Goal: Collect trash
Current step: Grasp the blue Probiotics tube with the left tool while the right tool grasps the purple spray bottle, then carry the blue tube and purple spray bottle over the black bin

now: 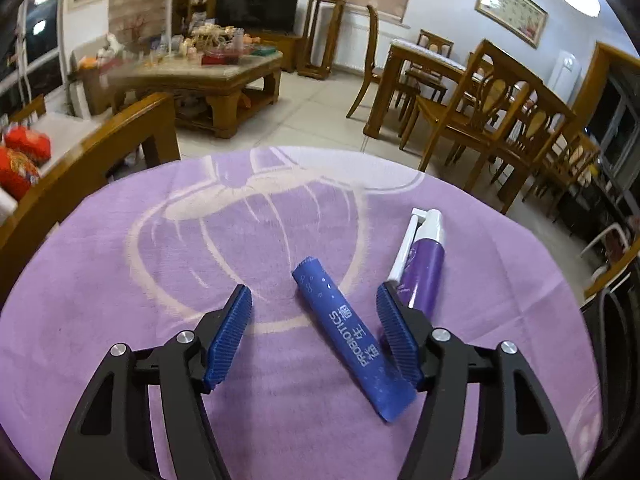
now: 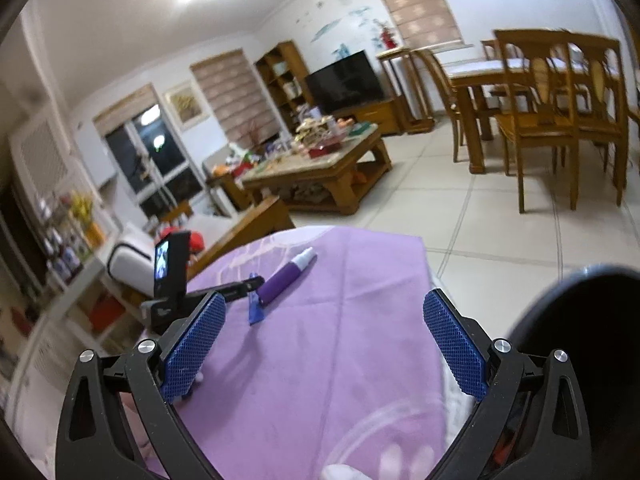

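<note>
the blue probiotics sachet (image 1: pixel 351 338) is lying flat on the purple cloth covering the tabletop (image 1: pixel 160 248), its long axis running from about 11 o'clock to 5 o'clock. it is sitting between the spread fingers of the left gripper (image 1: pixel 314 300), closer to the 3 o'clock finger and seemingly not touched. just beyond that finger, at 1 o'clock, a purple spray bottle (image 1: pixel 424 272) is lying almost parallel. the right gripper (image 2: pixel 324 312) is hanging spread and empty, well apart, with a dark bin rim (image 2: pixel 592 320) at its 3 o'clock; the left is nearer.
</note>
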